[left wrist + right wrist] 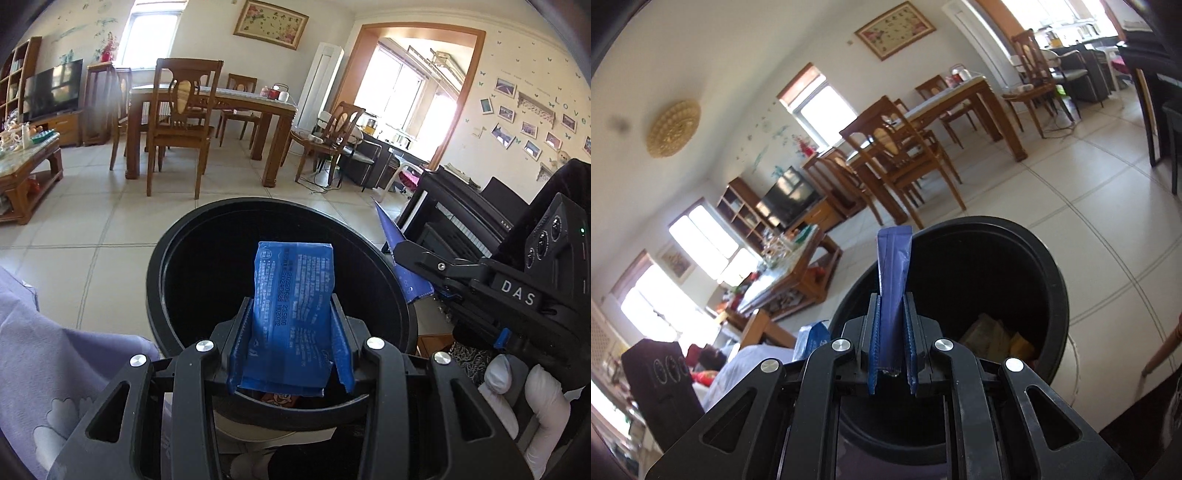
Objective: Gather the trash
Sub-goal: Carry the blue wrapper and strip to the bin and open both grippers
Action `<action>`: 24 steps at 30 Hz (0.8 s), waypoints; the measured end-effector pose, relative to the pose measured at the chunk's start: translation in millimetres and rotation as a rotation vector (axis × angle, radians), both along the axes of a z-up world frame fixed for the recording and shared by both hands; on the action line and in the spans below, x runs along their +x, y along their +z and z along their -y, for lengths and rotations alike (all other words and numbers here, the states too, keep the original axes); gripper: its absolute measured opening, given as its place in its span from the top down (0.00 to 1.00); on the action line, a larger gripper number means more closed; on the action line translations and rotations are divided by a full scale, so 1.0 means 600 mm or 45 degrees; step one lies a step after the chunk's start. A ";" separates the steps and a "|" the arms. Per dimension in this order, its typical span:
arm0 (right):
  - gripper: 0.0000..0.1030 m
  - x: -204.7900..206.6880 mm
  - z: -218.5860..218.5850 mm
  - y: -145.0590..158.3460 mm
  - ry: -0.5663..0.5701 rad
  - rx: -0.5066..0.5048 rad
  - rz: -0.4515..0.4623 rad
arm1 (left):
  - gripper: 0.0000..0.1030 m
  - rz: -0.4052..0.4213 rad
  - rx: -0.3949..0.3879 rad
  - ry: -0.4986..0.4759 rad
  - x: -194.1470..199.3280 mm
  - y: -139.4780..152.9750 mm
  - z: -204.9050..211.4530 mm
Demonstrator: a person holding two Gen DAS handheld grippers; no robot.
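Note:
A round black trash bin (162, 258) stands on the tiled floor right below both grippers. My left gripper (290, 314) is shut on a blue printed packet (295, 295) and holds it over the bin's opening. My right gripper (892, 299) is shut on a dark blue wrapper (894, 258) that sticks up over the bin's near rim (1052, 266). The right gripper also shows in the left wrist view (402, 254), at the bin's right edge with its wrapper (391, 236). Yellowish trash (993, 336) lies in the bin.
A lilac cloth (55, 350) lies at the lower left. A wooden dining table (229, 99) with chairs stands beyond the bin. A low coffee table (26, 162) is at the left and a black piano (454, 218) at the right.

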State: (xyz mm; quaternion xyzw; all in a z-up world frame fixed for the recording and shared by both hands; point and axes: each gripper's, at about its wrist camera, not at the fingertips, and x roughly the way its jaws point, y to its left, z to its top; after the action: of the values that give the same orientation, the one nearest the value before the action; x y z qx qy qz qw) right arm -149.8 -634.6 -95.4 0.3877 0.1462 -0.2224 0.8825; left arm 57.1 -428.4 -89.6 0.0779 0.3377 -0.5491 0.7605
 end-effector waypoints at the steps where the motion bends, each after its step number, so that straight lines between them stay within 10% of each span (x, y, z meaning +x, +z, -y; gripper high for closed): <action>1: 0.87 -0.005 0.006 -0.009 -0.015 0.014 -0.008 | 0.63 0.003 0.009 -0.003 -0.002 -0.005 0.002; 24: 0.87 0.052 0.036 -0.062 -0.050 0.130 -0.096 | 0.62 0.027 0.203 -0.031 -0.010 -0.053 0.069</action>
State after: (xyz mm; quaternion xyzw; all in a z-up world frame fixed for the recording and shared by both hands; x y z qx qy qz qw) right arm -118.5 -656.1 -132.5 0.4263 0.1827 -0.2463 0.8510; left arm 51.2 -470.0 -121.2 0.1483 0.3713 -0.5289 0.7486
